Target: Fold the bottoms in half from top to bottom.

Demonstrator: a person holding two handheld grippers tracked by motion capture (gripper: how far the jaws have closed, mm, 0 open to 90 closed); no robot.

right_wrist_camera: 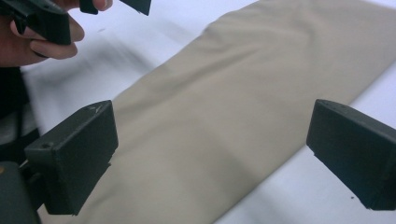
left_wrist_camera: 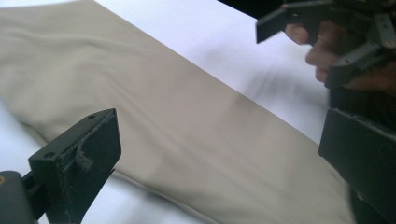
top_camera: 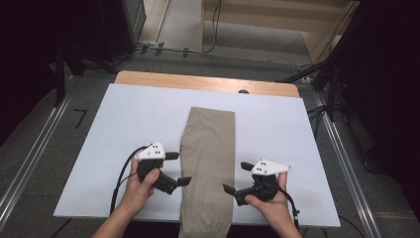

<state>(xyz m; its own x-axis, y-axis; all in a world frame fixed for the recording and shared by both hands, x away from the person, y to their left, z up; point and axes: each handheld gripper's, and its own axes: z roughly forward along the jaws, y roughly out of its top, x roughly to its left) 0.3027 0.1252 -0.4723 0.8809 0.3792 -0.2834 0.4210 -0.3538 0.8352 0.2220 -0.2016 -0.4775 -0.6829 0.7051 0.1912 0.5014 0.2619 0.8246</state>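
Two grippers — left gripper point(top_camera: 177, 168), right gripper point(top_camera: 236, 177) — fingers apart, flanking beige cloth point(top_camera: 208, 148)

A long piece of tan cloth point(top_camera: 208, 163), folded into a narrow strip, lies flat on the white board. It runs from the middle of the board down to the near edge. Its near end hangs a little over that edge and looks bunched and rounded. The far end is cut straight. The cloth is smooth, with only soft, faint creases point(left_wrist_camera: 187, 135) point(right_wrist_camera: 233, 107).
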